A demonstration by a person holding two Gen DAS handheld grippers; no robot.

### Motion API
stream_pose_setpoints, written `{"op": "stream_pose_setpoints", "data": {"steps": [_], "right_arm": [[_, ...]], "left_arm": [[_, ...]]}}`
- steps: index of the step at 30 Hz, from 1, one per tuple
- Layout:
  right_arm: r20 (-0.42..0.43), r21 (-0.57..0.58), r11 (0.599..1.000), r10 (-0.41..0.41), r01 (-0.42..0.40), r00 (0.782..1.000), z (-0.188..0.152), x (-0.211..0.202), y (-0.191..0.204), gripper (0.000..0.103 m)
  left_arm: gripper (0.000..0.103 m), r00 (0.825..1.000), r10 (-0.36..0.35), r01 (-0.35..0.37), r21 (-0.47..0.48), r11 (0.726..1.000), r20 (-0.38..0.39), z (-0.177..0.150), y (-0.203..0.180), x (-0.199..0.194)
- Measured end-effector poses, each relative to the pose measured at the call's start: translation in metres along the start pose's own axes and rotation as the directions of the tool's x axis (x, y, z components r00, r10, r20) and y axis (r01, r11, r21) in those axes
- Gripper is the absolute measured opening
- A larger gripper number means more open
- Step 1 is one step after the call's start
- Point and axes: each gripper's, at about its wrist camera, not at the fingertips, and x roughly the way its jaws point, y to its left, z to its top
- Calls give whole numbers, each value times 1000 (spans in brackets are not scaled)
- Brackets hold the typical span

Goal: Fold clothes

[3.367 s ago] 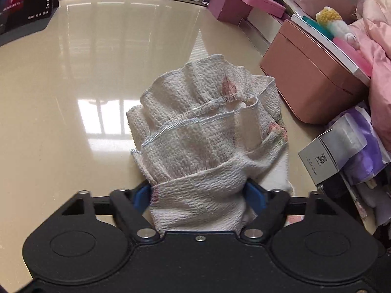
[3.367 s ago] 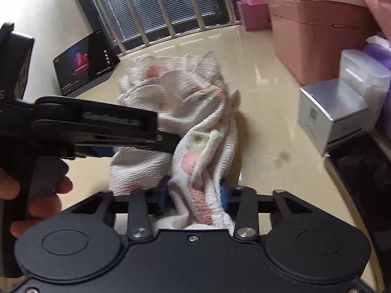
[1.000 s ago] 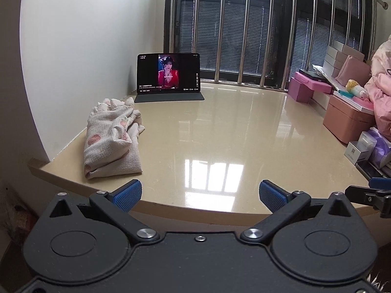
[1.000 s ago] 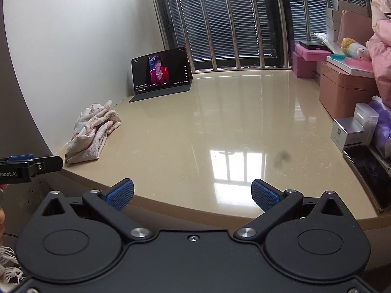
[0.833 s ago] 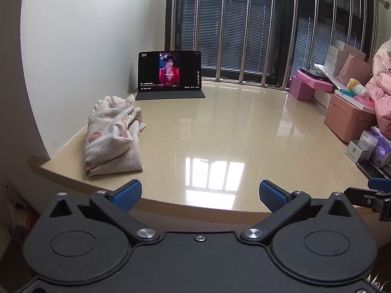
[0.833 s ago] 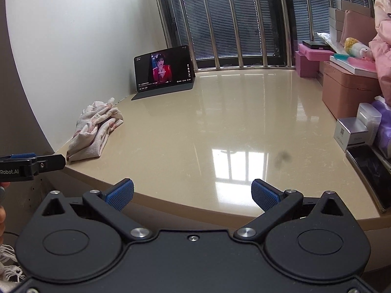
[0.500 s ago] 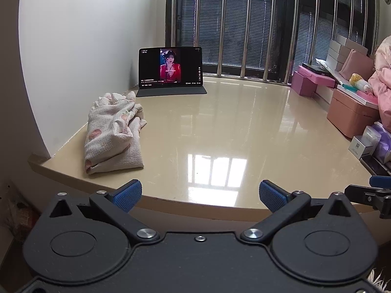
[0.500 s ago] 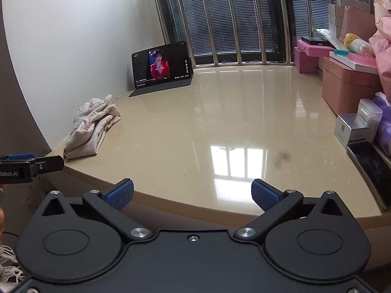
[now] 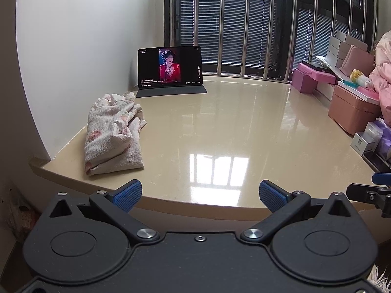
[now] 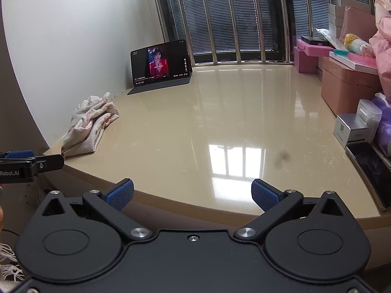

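A glossy beige table (image 9: pixel 220 127) with a rounded near edge fills both views, its polished top mirroring the barred window (image 9: pixel 256 24) behind it. Only the right wrist view shows the dark phone (image 10: pixel 371 171) lying flat at the table's right edge, and the left gripper (image 10: pixel 36 162) seen side-on at the left of that view; the left wrist view instead catches the right gripper (image 9: pixel 366 191) poking in at its right edge. Pink storage boxes (image 9: pixel 352 112) of smooth, hard-sided shape stand along the right side. A tablet (image 9: pixel 169 67) is propped upright at the far left corner, screen lit. The folded cloth (image 9: pixel 112 134), a crinkled white waffle-weave fabric with faded pink patches, lies at the table's left edge beside the wall, its long axis running from the near edge back toward the tablet, the far end bunched. Both grippers hang off the near edge, blue ribbed pads spread wide, holding nothing.
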Motion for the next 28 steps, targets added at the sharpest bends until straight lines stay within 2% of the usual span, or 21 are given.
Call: {"op": "stream_pose_setpoints", "data": {"steps": [17, 28], "right_arm": [[-4, 5, 1000, -13, 13, 1000, -2, 2, -1, 103], [-17, 6, 1000, -12, 12, 1000, -5, 6, -2, 103]], "left_arm": [[103, 1000, 0, 0, -1, 1000, 0, -1, 1, 1], [103, 1000, -25, 25, 2, 1000, 7, -1, -2, 0]]}}
